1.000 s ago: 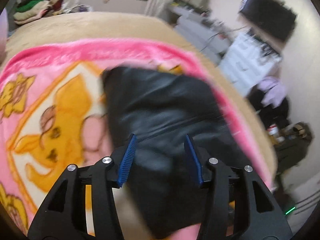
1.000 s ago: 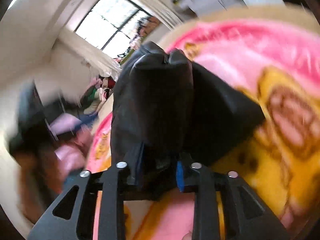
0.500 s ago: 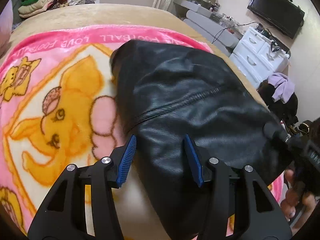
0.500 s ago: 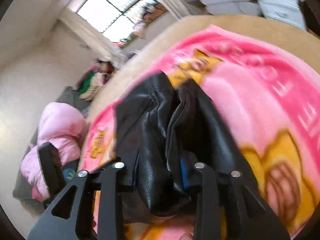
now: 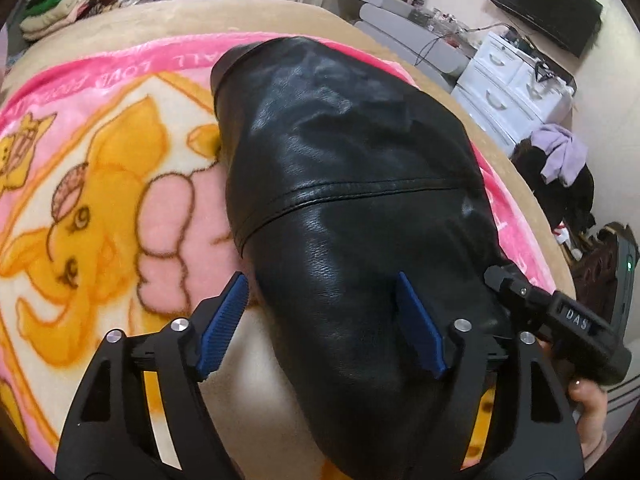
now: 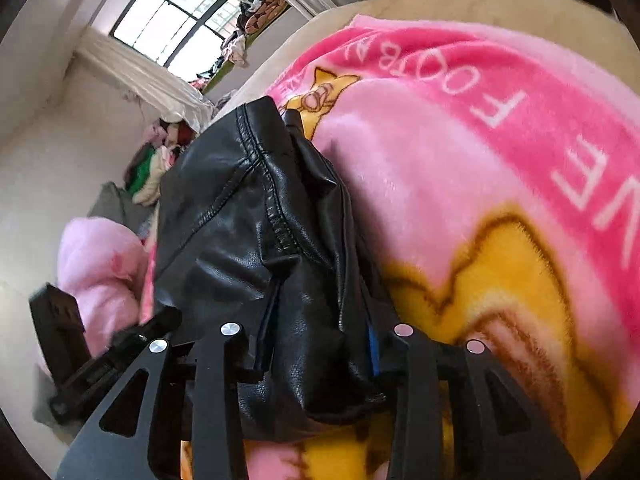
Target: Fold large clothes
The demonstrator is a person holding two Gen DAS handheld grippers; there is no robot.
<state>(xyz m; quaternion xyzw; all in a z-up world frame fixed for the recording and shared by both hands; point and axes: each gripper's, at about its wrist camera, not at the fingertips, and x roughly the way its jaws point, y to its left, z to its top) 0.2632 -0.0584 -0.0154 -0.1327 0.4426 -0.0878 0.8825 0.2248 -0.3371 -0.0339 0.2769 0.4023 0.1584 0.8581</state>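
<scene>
A black leather jacket (image 5: 344, 184) lies folded in a long bundle on a pink and yellow cartoon blanket (image 5: 92, 184). My left gripper (image 5: 320, 320) is open just above the jacket's near end, its blue pads either side of the leather and not pinching it. My right gripper (image 6: 316, 344) is shut on a thick fold of the jacket (image 6: 248, 216) at its edge, low over the blanket (image 6: 460, 184). The right gripper also shows in the left wrist view (image 5: 560, 316) at the jacket's right side.
The blanket covers a beige bed (image 5: 280, 12). A white drawer unit (image 5: 508, 84) and a dark television (image 5: 544, 4) stand at the right. Piles of clothes (image 5: 60, 8) lie at the far left. A pink padded item (image 6: 100, 264) sits beyond the bed.
The right gripper has brought its fold of jacket down onto the blanket. The jacket now lies flatter and closer under the left gripper, whose jaws have opened wider.
</scene>
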